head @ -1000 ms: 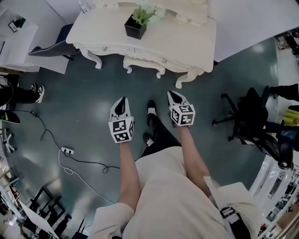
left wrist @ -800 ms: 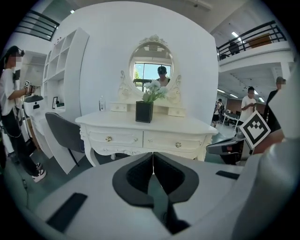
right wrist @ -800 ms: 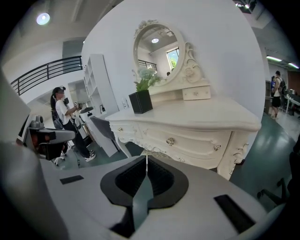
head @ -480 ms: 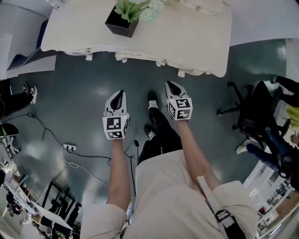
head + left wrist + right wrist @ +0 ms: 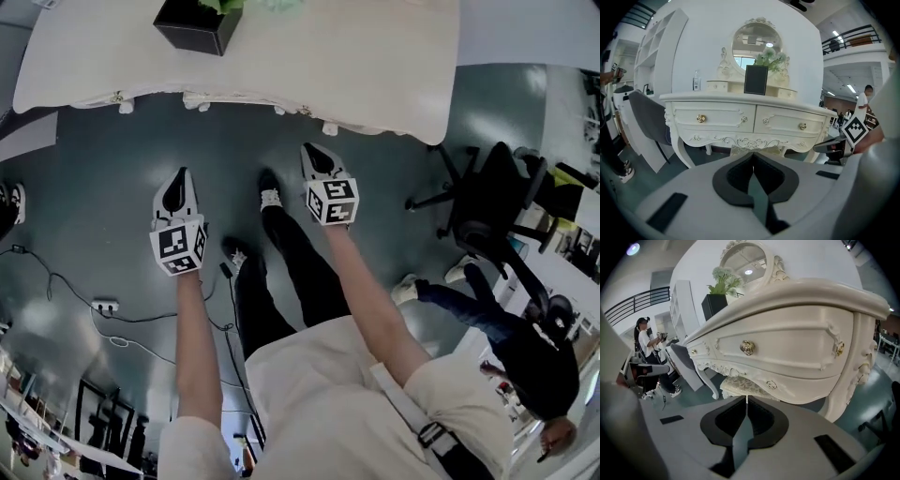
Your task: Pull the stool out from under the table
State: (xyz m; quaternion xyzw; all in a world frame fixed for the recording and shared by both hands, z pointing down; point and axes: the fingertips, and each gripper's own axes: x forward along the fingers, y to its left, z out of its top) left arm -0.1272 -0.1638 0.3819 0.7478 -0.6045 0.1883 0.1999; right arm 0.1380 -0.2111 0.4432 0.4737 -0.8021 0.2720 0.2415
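Observation:
A white ornate dressing table (image 5: 309, 66) fills the top of the head view. The stool is hidden under it there. Its cream patterned seat (image 5: 746, 150) peeks out below the table's drawers (image 5: 740, 117) in the left gripper view. In the right gripper view the stool (image 5: 742, 386) stands between the table's curved legs. My left gripper (image 5: 179, 175) and right gripper (image 5: 307, 150) are both shut and empty. They hang over the floor just short of the table's front edge, pointing at it. Neither touches the stool.
A black plant pot (image 5: 192, 23) stands on the table top. A black office chair (image 5: 487, 206) and another person (image 5: 525, 347) are to the right. A cable with a power strip (image 5: 103, 306) lies on the floor at left. A grey chair (image 5: 647, 117) stands left of the table.
Both grippers have come down and forward toward the table's front, the left one drifting left. The table now fills more of the top of the head view. Jaws stayed shut.

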